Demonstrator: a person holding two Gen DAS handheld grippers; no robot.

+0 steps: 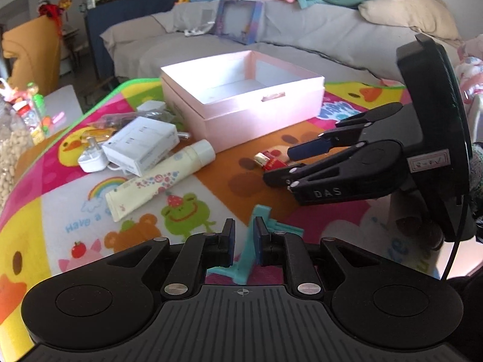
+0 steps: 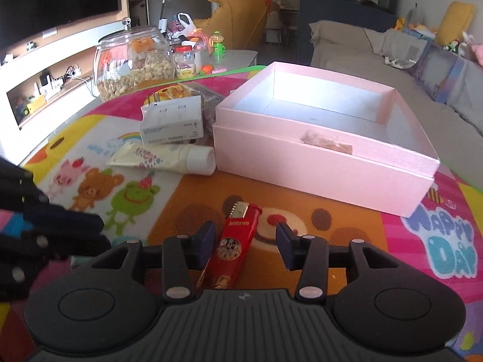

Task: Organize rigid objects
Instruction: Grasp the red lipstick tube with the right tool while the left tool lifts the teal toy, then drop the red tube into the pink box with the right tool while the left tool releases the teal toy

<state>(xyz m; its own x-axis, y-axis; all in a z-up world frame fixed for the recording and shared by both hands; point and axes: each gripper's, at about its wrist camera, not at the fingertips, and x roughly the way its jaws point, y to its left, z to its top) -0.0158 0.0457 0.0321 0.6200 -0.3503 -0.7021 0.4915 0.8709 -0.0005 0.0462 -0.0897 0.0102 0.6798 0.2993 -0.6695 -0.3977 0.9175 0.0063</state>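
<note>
An open pink box (image 1: 250, 105) (image 2: 317, 157) sits on the colourful play mat. My left gripper (image 1: 244, 241) has its fingers around a teal plastic piece (image 1: 250, 250) that rests on the mat; the jaws stand slightly apart and the right finger touches it. My right gripper (image 2: 246, 241) is open around a red lighter (image 2: 232, 253) lying on the mat; it also shows in the left wrist view (image 1: 271, 161). A cream tube (image 1: 157, 181) (image 2: 169, 158), a white carton (image 1: 142, 147) (image 2: 173, 120) and a white charger plug (image 1: 92, 158) lie left of the box.
A glass jar of nuts (image 2: 132, 63) and small bottles (image 2: 185, 61) stand beyond the mat's far left edge. A grey sofa (image 1: 302, 36) with a cushion, toys and a purple box lid (image 1: 238, 24) lies behind the pink box.
</note>
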